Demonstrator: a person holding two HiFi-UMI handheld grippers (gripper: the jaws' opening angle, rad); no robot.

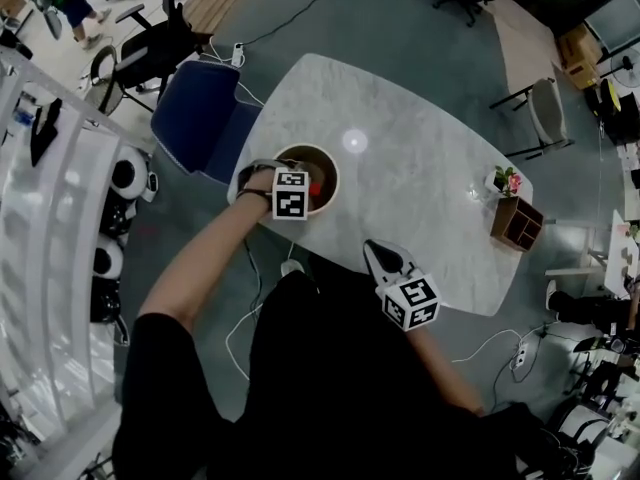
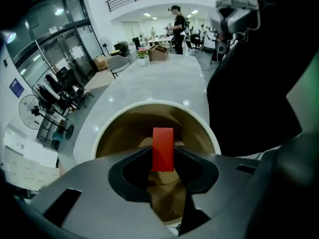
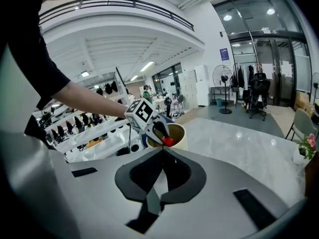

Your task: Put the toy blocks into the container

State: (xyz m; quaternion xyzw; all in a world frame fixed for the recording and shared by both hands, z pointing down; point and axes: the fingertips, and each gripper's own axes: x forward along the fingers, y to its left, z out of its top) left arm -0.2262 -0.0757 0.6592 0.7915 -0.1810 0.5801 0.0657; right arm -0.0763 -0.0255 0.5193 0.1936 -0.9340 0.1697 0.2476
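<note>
The right gripper (image 1: pixel 376 255) sits closest, over the near edge of the marble table (image 1: pixel 420 158). Its jaws are pressed together with nothing between them. Further along the table, the left gripper (image 1: pixel 312 184) points steeply down at the round tan container (image 1: pixel 331 164). Its jaws are clamped on a red block (image 2: pixel 162 149), held upright at the container's mouth.

Glossy marble-look table (image 1: pixel 430 158), matt container (image 2: pixel 119 131)

A blue chair (image 1: pixel 200 118) stands beside the marble table (image 1: pixel 420 168) bearing a flower pot (image 1: pixel 503 181) and wooden box (image 1: pixel 516 223).
</note>
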